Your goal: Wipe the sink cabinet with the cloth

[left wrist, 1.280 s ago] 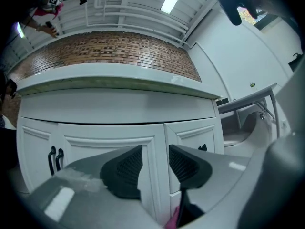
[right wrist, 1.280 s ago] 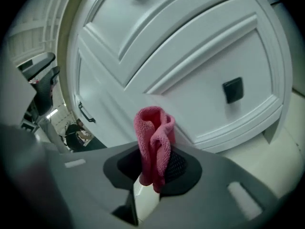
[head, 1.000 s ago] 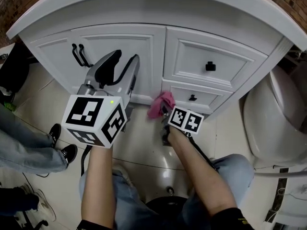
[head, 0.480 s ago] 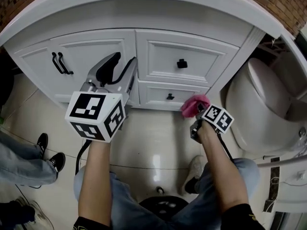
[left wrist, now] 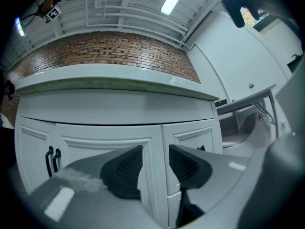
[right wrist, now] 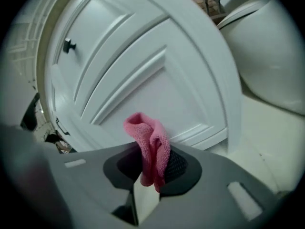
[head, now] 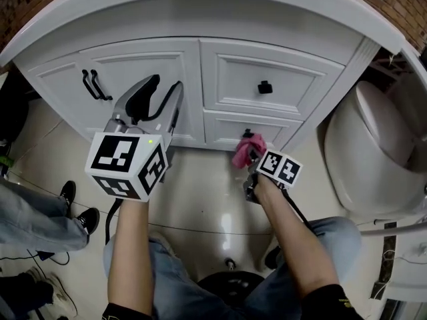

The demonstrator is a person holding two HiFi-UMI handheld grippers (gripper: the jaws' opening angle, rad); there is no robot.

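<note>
The white sink cabinet (head: 300,82) fills the upper part of the head view; its top is cut off by the picture edge. Its two doors and two drawers are shut, so what is inside them is hidden. A white toilet (head: 373,159) stands just beside it on the right, also cut off. The left gripper (head: 165,85) is held in front of the doors, near the pair of black handles (head: 93,85). Its jaws stand apart with nothing between them (left wrist: 155,163). The right gripper (head: 248,153) is low, at the lower drawer, and its jaws are clenched on a pink cloth (right wrist: 147,142). The cloth (head: 245,149) is a folded bunch. Its long axis runs along the jaws and its free end points at the drawer front. I cannot tell if it touches the drawer. In the head view the cloth hides these jaws.
</note>
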